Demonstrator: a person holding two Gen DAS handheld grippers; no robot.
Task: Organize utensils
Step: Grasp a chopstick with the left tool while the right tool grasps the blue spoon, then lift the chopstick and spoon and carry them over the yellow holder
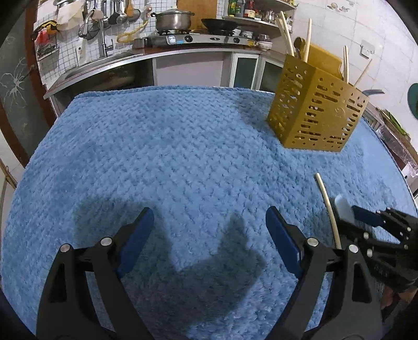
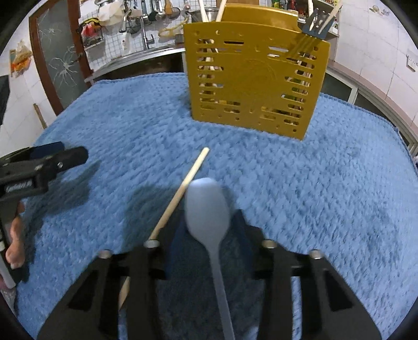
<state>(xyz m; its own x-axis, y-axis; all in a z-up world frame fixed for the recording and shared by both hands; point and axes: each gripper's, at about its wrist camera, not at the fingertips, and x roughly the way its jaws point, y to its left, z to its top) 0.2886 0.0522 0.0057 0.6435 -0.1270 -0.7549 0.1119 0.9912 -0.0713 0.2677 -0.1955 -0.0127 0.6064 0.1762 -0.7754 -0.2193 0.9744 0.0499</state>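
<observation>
Covering the whole table, one blue textured towel [image 1: 183,146] carries everything else. One perforated yellow utensil holder [image 2: 256,86] stands upright near its far edge, already holding several chopsticks and a slotted spatula. Two grippers work nearer the cameras: the left gripper [image 1: 209,235] hangs wide and empty, while the right gripper [image 2: 209,235] is narrowed around one pale blue spoon [image 2: 207,206], though actual pad contact is unclear. One loose wooden chopstick [image 2: 183,188] lies just beside the spoon.

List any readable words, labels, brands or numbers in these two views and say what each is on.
None can be read.
Left gripper: white lettering on its side, too blurred.
Bottles on the kitchen shelf: labels too small.
Stove: front display panel too small.
Yellow utensil holder: embossed emblem, illegible.
</observation>
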